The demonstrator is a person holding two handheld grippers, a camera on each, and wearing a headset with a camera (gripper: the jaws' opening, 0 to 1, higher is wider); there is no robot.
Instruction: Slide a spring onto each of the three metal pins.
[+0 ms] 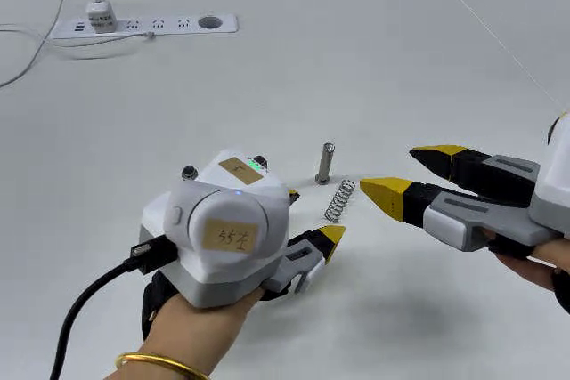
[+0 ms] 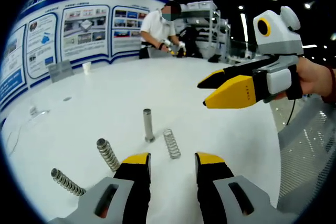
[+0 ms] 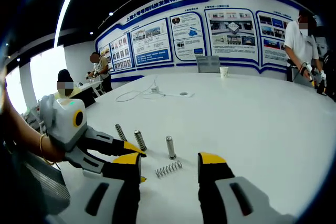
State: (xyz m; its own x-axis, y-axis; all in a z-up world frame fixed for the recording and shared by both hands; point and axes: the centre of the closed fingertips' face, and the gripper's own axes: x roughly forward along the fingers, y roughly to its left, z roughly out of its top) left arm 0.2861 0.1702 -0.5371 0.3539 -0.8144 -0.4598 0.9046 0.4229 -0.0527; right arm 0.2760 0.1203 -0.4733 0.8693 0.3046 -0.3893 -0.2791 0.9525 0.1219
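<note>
Fingers point(image 2: 135, 167) on the left gripper point(image 2: 173, 160) are sitting apart and gripping nothing, and the right gripper point(image 3: 169, 161) is doing the same, its yellow tips spread wide and empty. Both are pointing in from opposite sides at one spot on the white worktop point(image 1: 383, 51), and that is where the action is. A bare pin point(image 1: 326, 162) is standing upright there, and a loose spring point(image 1: 339, 199) is lying on its side just beside the pin's base, touching neither gripper. In the left gripper view, two sprung pins point(image 2: 107, 153) are standing off to the left of the bare one, each wearing its coil down the shaft. So by my reckoning the job is running two down, one to go. That last spring is waiting for a pick-up, a turn to upright and a drop over the bare pin, and either gripper is looking close enough to take it.
</note>
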